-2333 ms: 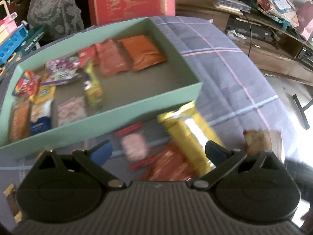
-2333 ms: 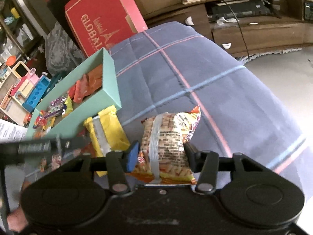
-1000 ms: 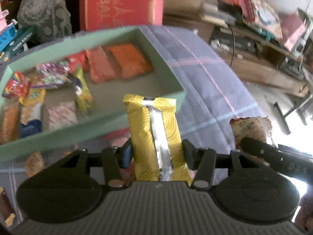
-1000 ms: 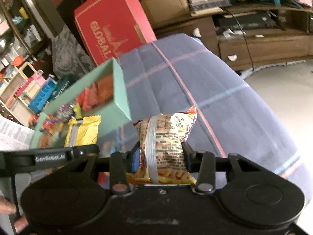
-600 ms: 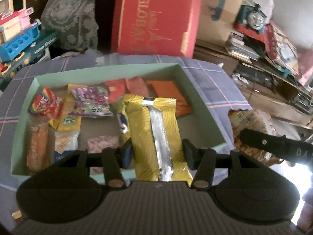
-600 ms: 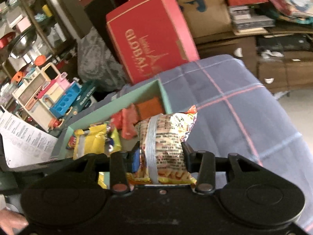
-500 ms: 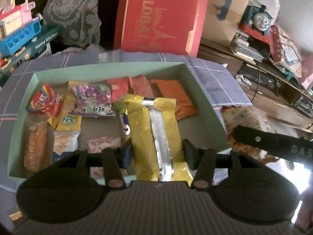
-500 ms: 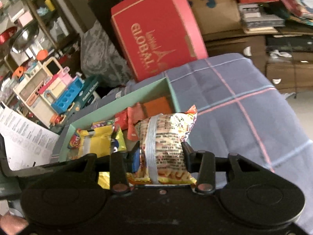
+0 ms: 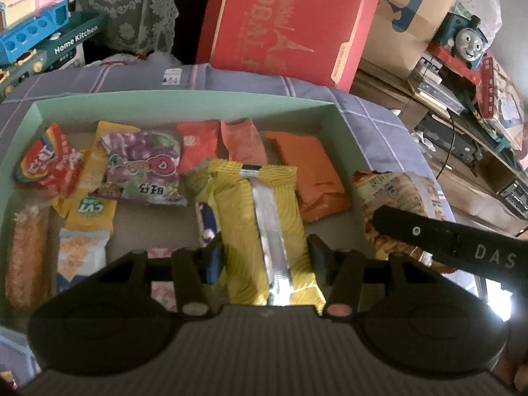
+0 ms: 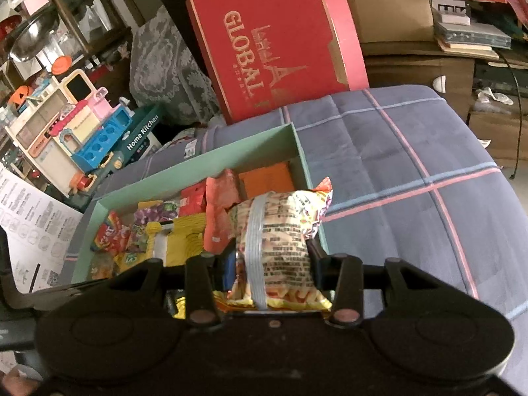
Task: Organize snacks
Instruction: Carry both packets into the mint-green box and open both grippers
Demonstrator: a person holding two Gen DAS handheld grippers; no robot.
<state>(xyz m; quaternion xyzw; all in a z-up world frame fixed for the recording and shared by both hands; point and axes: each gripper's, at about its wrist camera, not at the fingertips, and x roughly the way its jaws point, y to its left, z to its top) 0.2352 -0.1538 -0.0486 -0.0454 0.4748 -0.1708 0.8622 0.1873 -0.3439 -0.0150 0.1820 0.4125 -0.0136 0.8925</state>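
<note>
My left gripper (image 9: 265, 255) is shut on a yellow snack packet (image 9: 257, 204) with a silver seam, held above the middle of the open green box (image 9: 184, 97). My right gripper (image 10: 269, 264) holds a brown printed snack packet (image 10: 280, 227) over the box's right end (image 10: 303, 165). Its jaws are opening, but the packet still sits between the pads and touches them. In the left wrist view the brown packet (image 9: 396, 191) and a right finger (image 9: 445, 241) hang beside the box's right wall. The yellow packet (image 10: 184, 241) also shows in the right wrist view.
Several snacks lie in the box, among them an orange packet (image 9: 310, 171), a purple one (image 9: 142, 168) and a red one (image 9: 49, 165). The box rests on a purple plaid cloth (image 10: 412, 165). A red GLOBAL box (image 10: 280, 49) stands behind and a toy kitchen (image 10: 66, 132) to the left.
Both grippers have carried their packets from in front of the box to over it. The box's inside now fills the left wrist view, and the right gripper has closed in on the box's right end.
</note>
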